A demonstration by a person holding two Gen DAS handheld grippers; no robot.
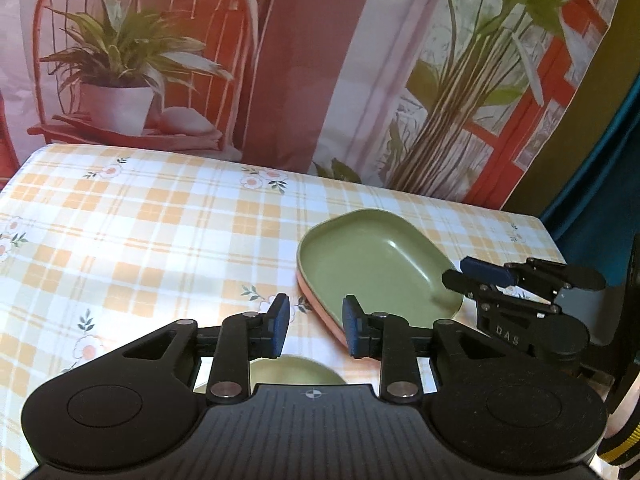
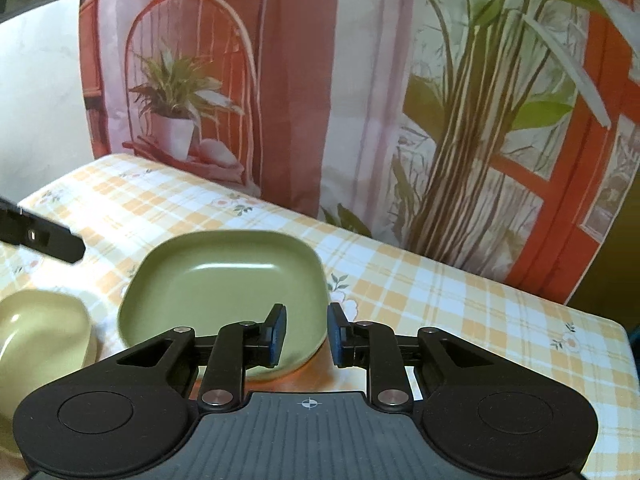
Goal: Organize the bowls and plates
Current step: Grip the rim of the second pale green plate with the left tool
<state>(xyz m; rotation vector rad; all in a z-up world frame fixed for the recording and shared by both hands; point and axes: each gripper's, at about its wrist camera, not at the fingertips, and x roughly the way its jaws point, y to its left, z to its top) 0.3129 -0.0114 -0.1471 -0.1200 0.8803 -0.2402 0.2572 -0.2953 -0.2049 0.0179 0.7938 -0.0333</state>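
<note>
Nearest you, both tools are spread and pinch nothing: your left tool (image 1: pixel 316 330) above a pale green bowl (image 1: pixel 294 370), your right tool (image 2: pixel 307 330) over the green plate's (image 2: pixel 224 292) near rim. That empty plate sits stacked on a pink plate (image 1: pixel 320 312) on the checked tabletop (image 1: pixel 140 232).

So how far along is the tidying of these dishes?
Done: the green plate already sits on a pink one, a stack of two. In hand: nothing; the left claw and the right claw are both open and empty. Left: the pale yellow-green bowl lies apart, beside the stack on the checked tablecloth.
</note>
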